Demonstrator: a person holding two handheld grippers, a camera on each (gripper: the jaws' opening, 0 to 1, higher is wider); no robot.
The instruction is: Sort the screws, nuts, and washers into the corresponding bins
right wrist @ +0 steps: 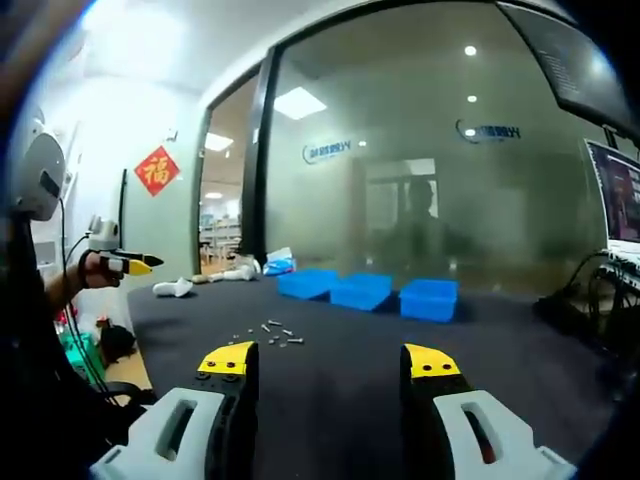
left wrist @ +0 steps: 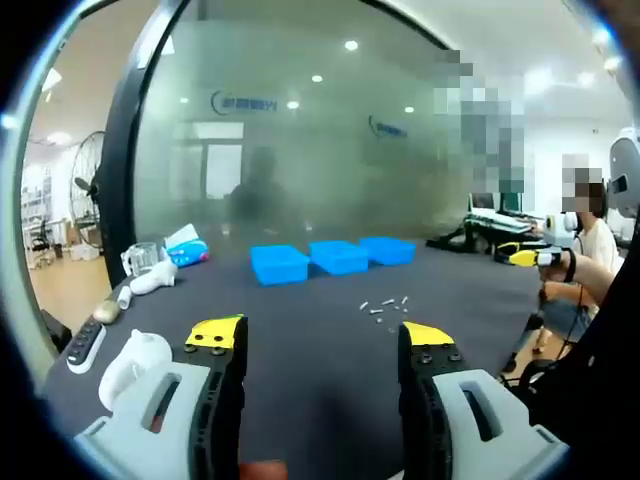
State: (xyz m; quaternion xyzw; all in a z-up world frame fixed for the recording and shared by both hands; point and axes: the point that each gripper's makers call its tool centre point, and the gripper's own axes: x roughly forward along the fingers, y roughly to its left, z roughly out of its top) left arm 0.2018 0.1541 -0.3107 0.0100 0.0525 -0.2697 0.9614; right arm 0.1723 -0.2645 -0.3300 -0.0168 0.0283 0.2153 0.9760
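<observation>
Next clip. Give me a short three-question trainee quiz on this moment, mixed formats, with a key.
1. How many blue bins stand in the row on the table?
2. True or false: the left tool is shut on a screw.
3. The small hardware lies: A) inside a bin, B) loose on the table, nearer the tools than the bins, C) between the right tool's jaws.

Key
1. Three.
2. False; both tools are open and hold nothing.
3. B.
</observation>
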